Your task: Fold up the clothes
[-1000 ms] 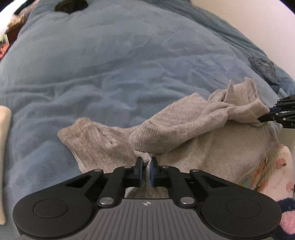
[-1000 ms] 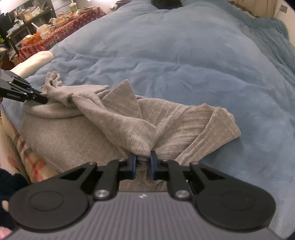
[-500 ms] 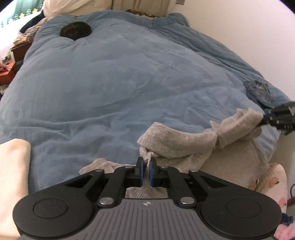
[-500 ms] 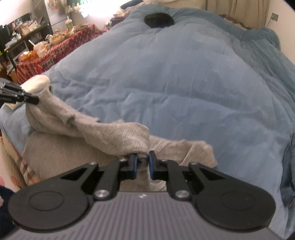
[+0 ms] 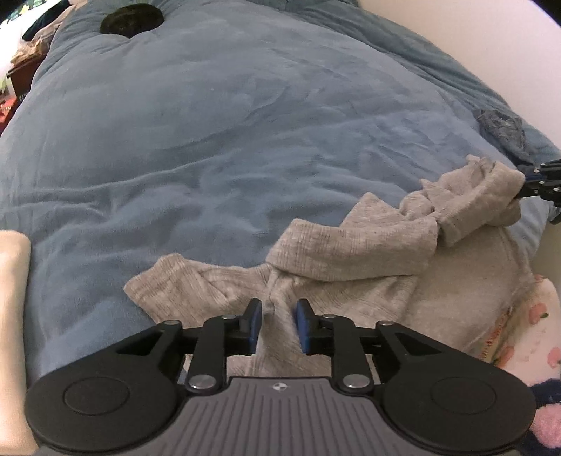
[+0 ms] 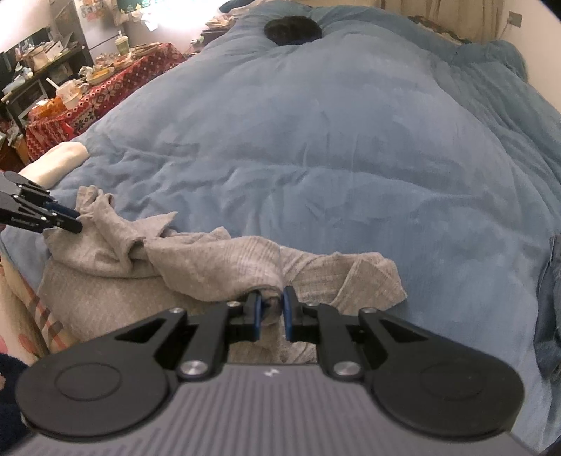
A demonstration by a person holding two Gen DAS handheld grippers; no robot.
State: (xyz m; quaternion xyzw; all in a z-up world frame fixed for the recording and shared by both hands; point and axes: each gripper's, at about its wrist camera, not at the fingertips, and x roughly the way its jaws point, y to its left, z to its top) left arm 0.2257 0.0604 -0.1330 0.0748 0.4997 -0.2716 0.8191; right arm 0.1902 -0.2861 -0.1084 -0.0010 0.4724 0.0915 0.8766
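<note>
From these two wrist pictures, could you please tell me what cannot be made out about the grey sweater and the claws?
- Near hem of the grey sweater: hidden behind the left claw body, left wrist view.
- Whether the right claw pinches cloth: fabric sits between parted fingers, contact unclear, right wrist view.
- Dark round object at the far end of the blue duvet: too small and dark to identify, both views.

Beyond the crumpled grey knit garment (image 5: 350, 280) you have a wide stretch of bare blue fleece blanket (image 5: 245, 122) to pass over. A round black object (image 6: 292, 31) sits far across it. Left of the garment lies a cream folded cloth (image 6: 56, 163); right of it, a rumpled blue denim piece (image 5: 503, 128).
</note>
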